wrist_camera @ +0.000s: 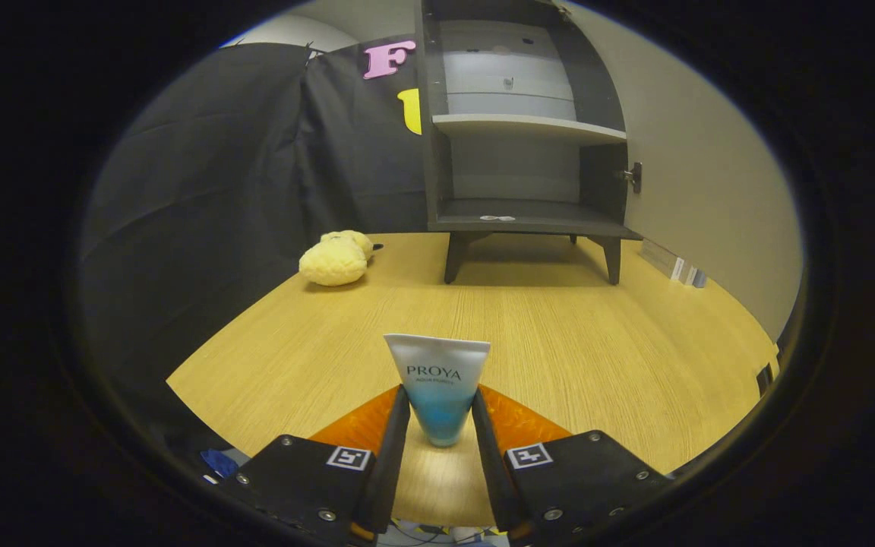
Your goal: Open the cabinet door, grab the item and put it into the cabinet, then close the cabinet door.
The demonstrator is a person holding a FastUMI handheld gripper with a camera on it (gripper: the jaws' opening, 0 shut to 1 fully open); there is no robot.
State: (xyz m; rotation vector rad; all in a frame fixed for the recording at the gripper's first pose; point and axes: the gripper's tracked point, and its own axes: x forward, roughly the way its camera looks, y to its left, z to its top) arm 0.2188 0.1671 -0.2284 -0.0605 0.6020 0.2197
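Note:
A white-and-blue cosmetic tube [438, 384] stands upright between my two fingers, crimped end up, held above the wooden table [597, 349]. My gripper [440, 399] is shut on the tube, both fingers pressing its lower blue part. Beyond it, at the far side of the table, stands a small dark grey cabinet [521, 137] on short legs. Its door [703, 175] is swung wide open to the right. Inside I see a light shelf [529, 128] and a dark bottom floor [521, 216] bearing a small white mark.
A yellow plush toy [335, 258] lies on the table left of the cabinet. Black cloth forms the wall behind and to the left. A small light object [673, 267] lies near the foot of the open door.

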